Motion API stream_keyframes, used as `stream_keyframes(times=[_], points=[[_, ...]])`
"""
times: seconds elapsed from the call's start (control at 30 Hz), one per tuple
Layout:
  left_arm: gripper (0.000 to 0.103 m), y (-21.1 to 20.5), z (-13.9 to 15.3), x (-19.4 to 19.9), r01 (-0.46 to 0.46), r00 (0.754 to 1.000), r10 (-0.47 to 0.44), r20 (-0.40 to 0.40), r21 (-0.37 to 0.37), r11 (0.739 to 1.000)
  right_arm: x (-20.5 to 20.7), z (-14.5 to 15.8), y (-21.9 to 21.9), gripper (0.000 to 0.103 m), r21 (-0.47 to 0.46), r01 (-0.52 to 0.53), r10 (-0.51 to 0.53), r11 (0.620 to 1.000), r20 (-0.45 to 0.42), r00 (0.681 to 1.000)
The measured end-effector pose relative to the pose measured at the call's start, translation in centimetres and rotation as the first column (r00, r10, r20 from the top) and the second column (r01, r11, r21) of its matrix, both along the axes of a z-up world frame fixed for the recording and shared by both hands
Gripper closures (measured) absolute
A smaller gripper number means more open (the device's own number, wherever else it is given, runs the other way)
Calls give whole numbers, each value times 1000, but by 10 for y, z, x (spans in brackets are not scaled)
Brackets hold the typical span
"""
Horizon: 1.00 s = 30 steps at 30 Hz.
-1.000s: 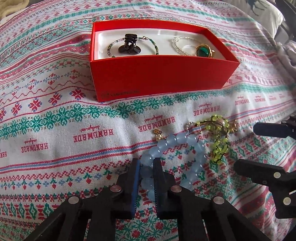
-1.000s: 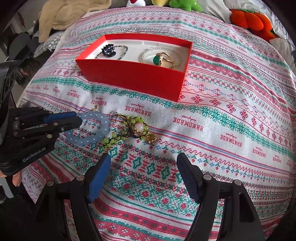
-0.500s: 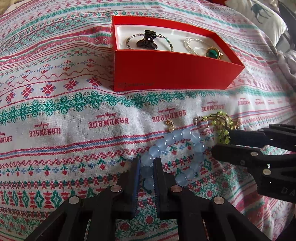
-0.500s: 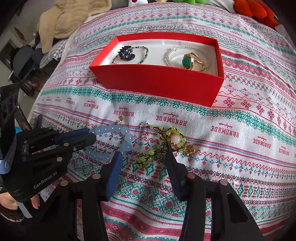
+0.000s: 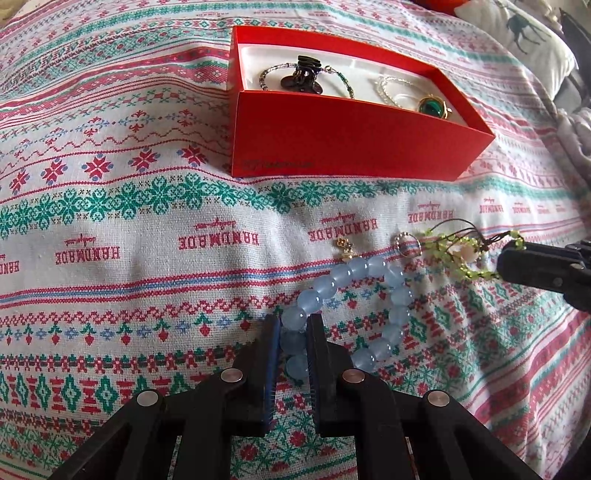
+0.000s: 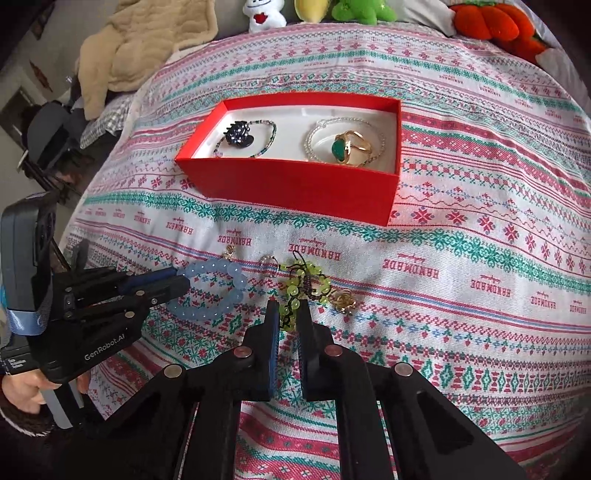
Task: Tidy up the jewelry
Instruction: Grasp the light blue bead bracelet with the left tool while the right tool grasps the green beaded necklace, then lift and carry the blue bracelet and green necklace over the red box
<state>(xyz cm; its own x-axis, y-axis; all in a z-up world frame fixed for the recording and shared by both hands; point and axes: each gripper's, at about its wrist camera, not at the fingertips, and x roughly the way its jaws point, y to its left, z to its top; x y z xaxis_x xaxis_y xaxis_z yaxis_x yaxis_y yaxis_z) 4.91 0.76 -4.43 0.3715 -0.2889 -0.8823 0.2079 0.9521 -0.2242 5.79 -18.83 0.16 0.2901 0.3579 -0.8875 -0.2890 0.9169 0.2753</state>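
Note:
A pale blue bead bracelet [image 5: 399, 295] [image 6: 236, 280] lies on the patterned cloth, and my left gripper [image 5: 293, 321] [image 6: 181, 280] is shut on its near beads. Right of it, a green bead bracelet [image 5: 458, 267] [image 6: 293, 290] with dark cord sits between the closing jaws of my right gripper [image 6: 288, 306] [image 5: 506, 258], whose pads press on it. Behind both stands the red box [image 5: 351, 144] [image 6: 295, 184]. It holds a dark hair claw [image 5: 303, 75], thin bead bracelets and a green-stone ring [image 6: 347, 147].
A small gold earring [image 5: 343, 247], a silver ring [image 5: 406, 245] and a gold piece [image 6: 345, 301] lie loose near the bracelets. Plush toys [image 6: 362, 9] and a beige blanket [image 6: 144, 48] sit at the bed's far edge. A hand [image 6: 22, 391] holds the left gripper.
My right gripper moved in over the green bead bracelet and its wide jaws closed onto it. The left gripper kept its grip on the blue bracelet, shifting slightly.

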Motion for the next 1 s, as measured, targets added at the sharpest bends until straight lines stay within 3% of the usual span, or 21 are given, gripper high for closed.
stream_keyframes(times=[0.43, 1.0], points=[[94, -5, 13, 10, -8, 1000, 7, -17, -56, 998, -5, 33, -44, 94, 79, 70, -74, 994, 50, 996], [94, -19, 68, 13, -4, 996, 16, 91, -133, 991, 1, 63, -55, 94, 184, 83, -101, 979, 87, 991]])
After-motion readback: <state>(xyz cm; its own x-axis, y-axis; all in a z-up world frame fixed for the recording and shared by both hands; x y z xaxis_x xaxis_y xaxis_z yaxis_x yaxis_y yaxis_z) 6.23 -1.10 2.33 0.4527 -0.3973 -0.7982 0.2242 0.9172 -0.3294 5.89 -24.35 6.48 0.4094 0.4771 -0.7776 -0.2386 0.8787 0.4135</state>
